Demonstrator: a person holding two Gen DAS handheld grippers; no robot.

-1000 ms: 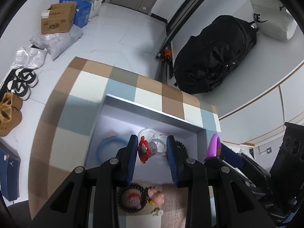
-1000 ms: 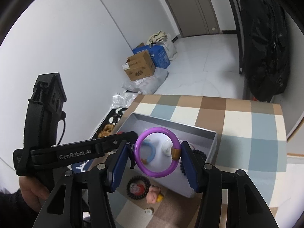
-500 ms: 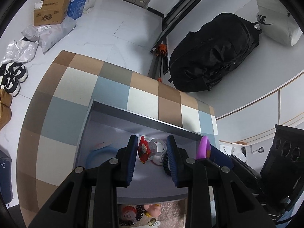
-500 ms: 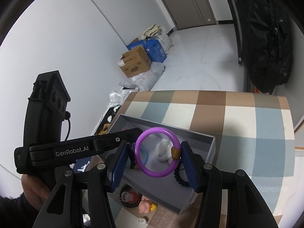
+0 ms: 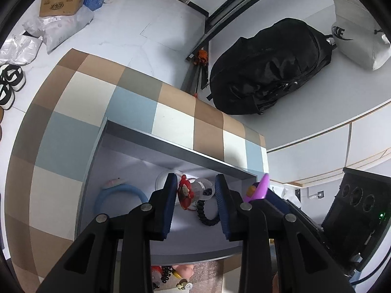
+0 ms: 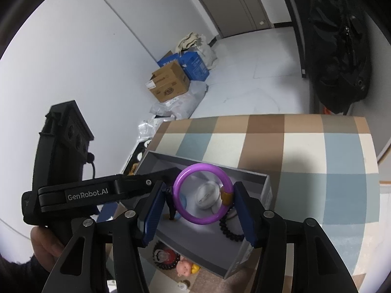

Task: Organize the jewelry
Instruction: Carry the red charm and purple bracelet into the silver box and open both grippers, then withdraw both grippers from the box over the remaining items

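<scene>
Jewelry sorting: two pieces carried over grey box (image 6: 266, 190).
Right gripper (image 6: 199, 201) clamps purple bangle (image 6: 202, 195); left gripper (image 5: 195, 195) clamps red charm piece (image 5: 184, 191), both poised above box interior, apparently for release.

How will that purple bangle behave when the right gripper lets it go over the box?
The purple bangle looks rigid and glossy, so it may slip. Being round and held on edge, it could roll before settling flat in the grey box.

tray (image 5: 171, 144) on table (image 5: 136, 102) | hoop (image 5: 121, 190), beads (image 5: 207, 218) in tray | doll (image 6: 184, 267) before tray
</scene>
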